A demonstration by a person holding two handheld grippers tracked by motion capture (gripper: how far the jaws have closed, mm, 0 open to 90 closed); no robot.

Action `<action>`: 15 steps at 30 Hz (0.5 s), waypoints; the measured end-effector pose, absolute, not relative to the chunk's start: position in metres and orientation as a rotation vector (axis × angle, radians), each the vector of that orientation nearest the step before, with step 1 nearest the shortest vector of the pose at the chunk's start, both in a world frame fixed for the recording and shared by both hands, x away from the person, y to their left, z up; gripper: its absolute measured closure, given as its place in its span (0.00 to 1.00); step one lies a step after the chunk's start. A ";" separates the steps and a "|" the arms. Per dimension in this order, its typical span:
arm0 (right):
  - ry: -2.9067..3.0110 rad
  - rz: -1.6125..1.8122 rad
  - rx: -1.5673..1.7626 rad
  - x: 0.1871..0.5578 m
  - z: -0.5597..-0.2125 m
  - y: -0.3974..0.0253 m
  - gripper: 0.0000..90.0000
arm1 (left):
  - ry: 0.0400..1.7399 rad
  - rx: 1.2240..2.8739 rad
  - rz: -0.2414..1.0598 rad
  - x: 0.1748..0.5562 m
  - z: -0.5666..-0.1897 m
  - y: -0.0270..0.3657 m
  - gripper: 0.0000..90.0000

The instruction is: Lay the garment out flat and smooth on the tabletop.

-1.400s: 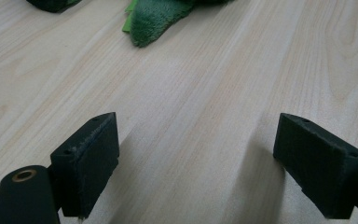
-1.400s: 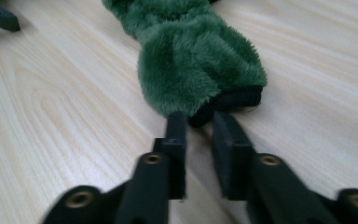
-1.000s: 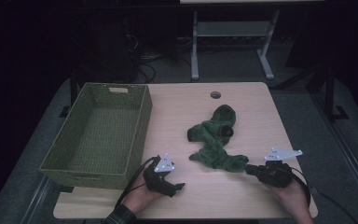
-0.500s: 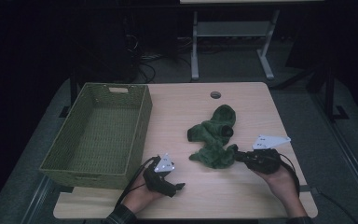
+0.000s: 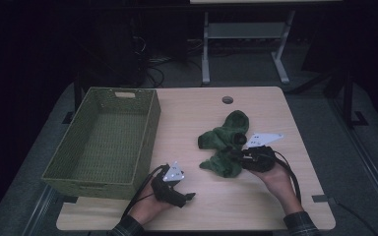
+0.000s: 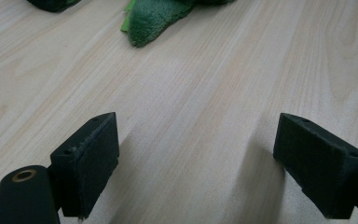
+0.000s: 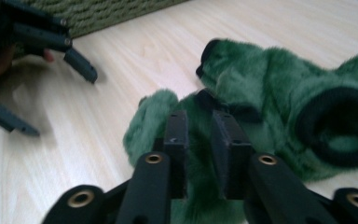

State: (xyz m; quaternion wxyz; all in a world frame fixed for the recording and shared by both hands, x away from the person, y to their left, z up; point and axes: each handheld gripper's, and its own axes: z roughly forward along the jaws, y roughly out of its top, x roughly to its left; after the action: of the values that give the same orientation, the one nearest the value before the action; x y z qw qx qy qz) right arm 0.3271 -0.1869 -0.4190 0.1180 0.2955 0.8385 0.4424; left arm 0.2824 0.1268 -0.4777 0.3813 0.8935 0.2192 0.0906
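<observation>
High view: green plush garment lay crumpled mid-table, right of the woven basket, well apart from it. R gripper was at the garment's lower right edge, nose in the fabric. L gripper rested on bare table near the front edge, just beside the basket's near right corner, not touching the cloth.

L gripper view: jaws stood wide apart w/ nothing between, only wood grain. One tip of the garment showed at the top, well ahead of the jaws.

R gripper view: jaws nearly together, pinching a fold of the plush between the pads. Bite looked shallow, mostly pile, can't tell how much cloth was actually in there. A black-trimmed opening lay to the right. L gripper showed farther off at top left, basket wall behind it.

Risks, my read:
- Thin pinch on fuzzy fabric could slip out on lift, esp. if pulled fast.
- Single-point hold means the rest hangs and drags; trailing part could snag the basket rim on the way over and end up draped half out.
- L gripper sat roughly in the path to the basket; a low carry could brush it.
- Pads pressed low to the wood may scrape instead of closing fully.
</observation>
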 end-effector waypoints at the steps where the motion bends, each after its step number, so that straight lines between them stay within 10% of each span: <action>1: 2.442 1.309 0.866 0.327 -0.417 -0.187 0.81 | 0.557 2.281 0.235 0.283 -0.478 0.127 0.15; 15: 2.450 1.285 0.981 0.353 -0.434 -0.183 0.98 | 0.562 2.278 0.229 0.282 -0.478 0.126 0.15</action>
State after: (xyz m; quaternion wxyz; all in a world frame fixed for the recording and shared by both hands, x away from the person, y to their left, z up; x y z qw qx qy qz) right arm 0.3534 -0.1828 -0.4337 0.1030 0.3325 0.8301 0.4355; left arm 0.2823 0.1262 -0.4779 0.3819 0.8930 0.2204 0.0898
